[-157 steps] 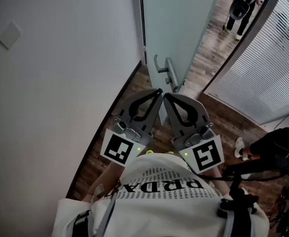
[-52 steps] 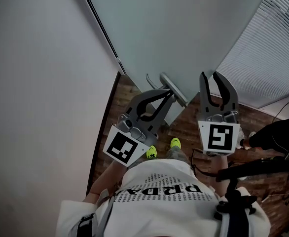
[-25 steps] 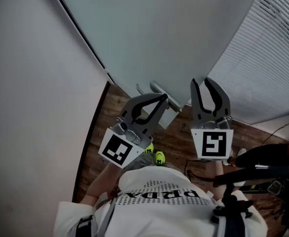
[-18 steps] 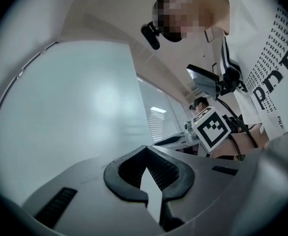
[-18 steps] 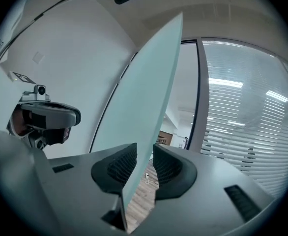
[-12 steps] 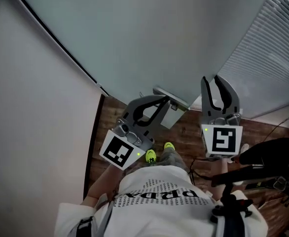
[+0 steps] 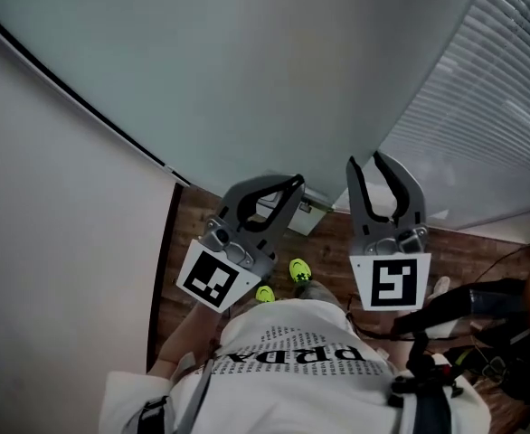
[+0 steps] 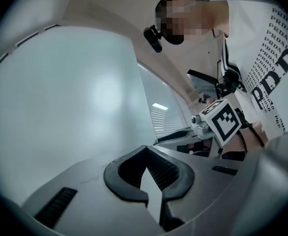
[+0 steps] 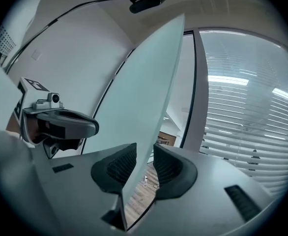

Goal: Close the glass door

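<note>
One glass door (image 7: 247,61), frosted and pale green, is filling the upper part of the head view, running between the white wall (image 7: 57,242) on the left and the slatted blinds (image 7: 491,107) on the right. In the right gripper view it is standing off the dark frame post (image 9: 195,82), with a strip of room showing through the gap.

Two grippers are reaching toward it. The left gripper (image 7: 292,185) is keeping its fingers closed, tips meeting. A pale sliver, probably the lever of the door handle (image 7: 308,208), is sitting between the pads. The right gripper (image 7: 366,163) is holding its fingers apart and straddling the door's free edge. The pane is lying against one pad, and floor is showing between it and the other.

Each gripper is carrying one black-and-white marker cube, the left cube (image 7: 212,277) and the right cube (image 7: 390,281), two in all. Two neon yellow-green shoes (image 7: 298,268) are standing on the wood floor (image 7: 328,242) below the handle.

The person's white shirt (image 7: 306,378) is showing large letters reading "PRDA", upside down in the head view. In the left gripper view, rows of small print are repeating "PRDAD".
</note>
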